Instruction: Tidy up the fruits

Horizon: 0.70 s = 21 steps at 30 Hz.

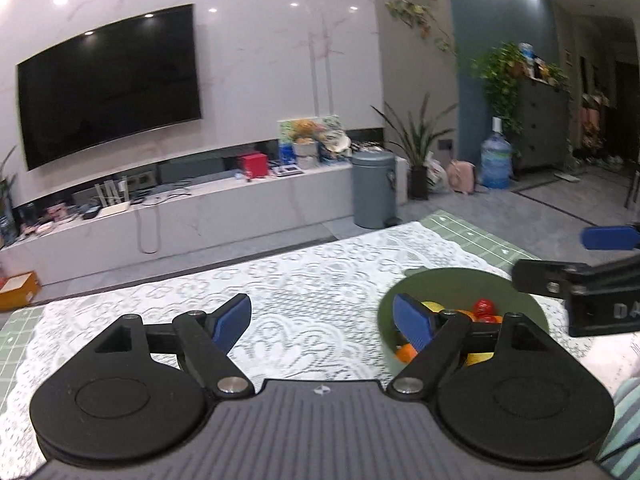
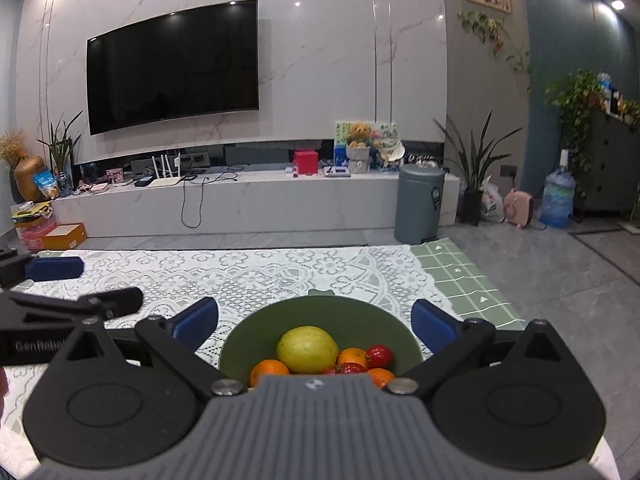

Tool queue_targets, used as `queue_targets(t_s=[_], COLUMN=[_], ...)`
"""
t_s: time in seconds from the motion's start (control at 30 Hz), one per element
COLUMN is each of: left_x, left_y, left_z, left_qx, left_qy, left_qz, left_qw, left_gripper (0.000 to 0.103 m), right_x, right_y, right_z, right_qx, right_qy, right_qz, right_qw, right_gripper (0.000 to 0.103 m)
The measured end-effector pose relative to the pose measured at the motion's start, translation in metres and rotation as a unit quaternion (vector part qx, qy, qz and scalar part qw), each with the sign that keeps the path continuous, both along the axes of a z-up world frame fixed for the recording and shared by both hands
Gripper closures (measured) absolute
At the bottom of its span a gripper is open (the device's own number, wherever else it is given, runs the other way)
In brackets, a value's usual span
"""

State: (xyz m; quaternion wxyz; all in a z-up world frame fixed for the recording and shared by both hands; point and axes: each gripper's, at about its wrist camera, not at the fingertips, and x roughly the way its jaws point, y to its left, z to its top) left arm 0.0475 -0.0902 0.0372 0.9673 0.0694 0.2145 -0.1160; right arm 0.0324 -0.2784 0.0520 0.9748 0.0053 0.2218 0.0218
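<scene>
A green bowl (image 2: 280,316) stands on the lace cloth and holds a yellow-green fruit (image 2: 307,349), oranges (image 2: 269,371) and red tomatoes (image 2: 379,356). My right gripper (image 2: 315,323) is open and empty, its blue pads either side of the bowl, just above it. In the left wrist view the bowl (image 1: 448,284) is at the right, partly behind my right finger. My left gripper (image 1: 322,324) is open and empty over the lace cloth, left of the bowl. The right gripper (image 1: 576,264) shows at the right edge there.
The table carries a white lace cloth (image 2: 248,276) over a green checked mat (image 2: 464,276). Beyond the table's far edge are a grey bin (image 2: 420,202), a low TV bench (image 2: 240,200) and a wall TV (image 2: 172,68).
</scene>
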Motion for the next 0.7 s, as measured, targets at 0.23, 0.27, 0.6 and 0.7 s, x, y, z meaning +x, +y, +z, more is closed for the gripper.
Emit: queue_targets(t_s=[0.23,0.27,0.6,0.7], left_x=[-0.011,-0.011,-0.029,-0.032], left_y=[0.021,0.024,0.031,0.028], left_z=[-0.004,-0.005,-0.023,-0.03], left_qx=[-0.013,-0.014,0.006,0.014], left_qy=[-0.013,-0.009,0.014,0.032], left_qz=[0.037,0.039,0.056,0.055], left_qw=[0.9992,0.9991,0.9983,0.9979], left_gripper=[0.008,0.008,0.004,0.004], right_x=[-0.026,-0.028,-0.044,-0.045], right_y=[0.014,0.016,0.037,0.035], right_z=[-0.006,-0.008,-0.03,-0.034], right_qx=[-0.002,0.002,-0.01,-0.007], right_qy=[-0.007,-0.002,0.034,0.043], right_qz=[-0.002,0.0,-0.047,-0.052], right_qw=[1.0,1.0,0.998,0.998], right_gripper=[0.004,0.004,0.004,0.004])
